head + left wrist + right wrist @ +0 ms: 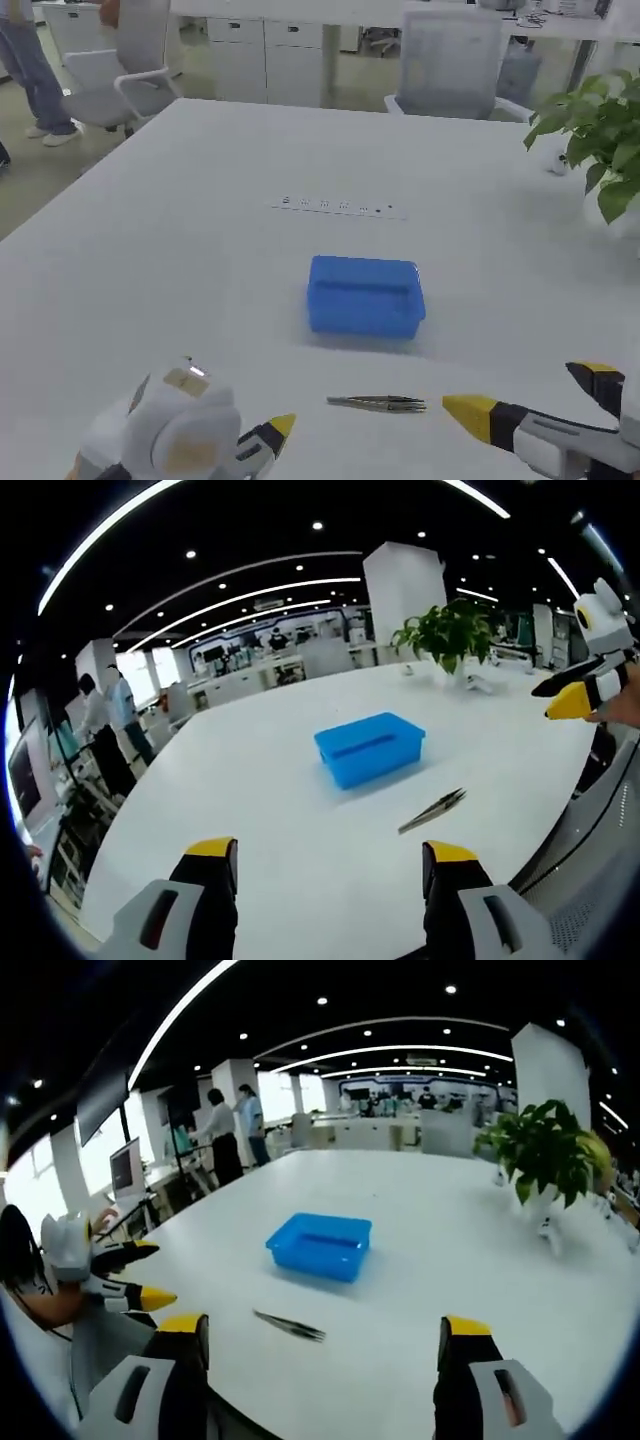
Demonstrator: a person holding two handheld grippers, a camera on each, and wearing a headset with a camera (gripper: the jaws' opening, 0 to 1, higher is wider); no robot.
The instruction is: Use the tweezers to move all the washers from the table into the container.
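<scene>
1. The tweezers (377, 403) are a thin, silvery metal pair lying flat on the white table (200, 250). They sit just on the near side of the blue container (365, 295), not touching it.
2. In the head view their long axis runs pretty much left-to-right, roughly parallel to the container's near wall. Which end is the tips is too small to tell.
3. Count: one pair of tweezers, one container, two grippers.
4. The left gripper (330, 852) has its jaws spread wide with nothing in them, off to the tweezers' left.
5. The right gripper (322, 1325) is spread wide too and holds nothing, off to their right. The tweezers lie between the two, touching neither.
</scene>
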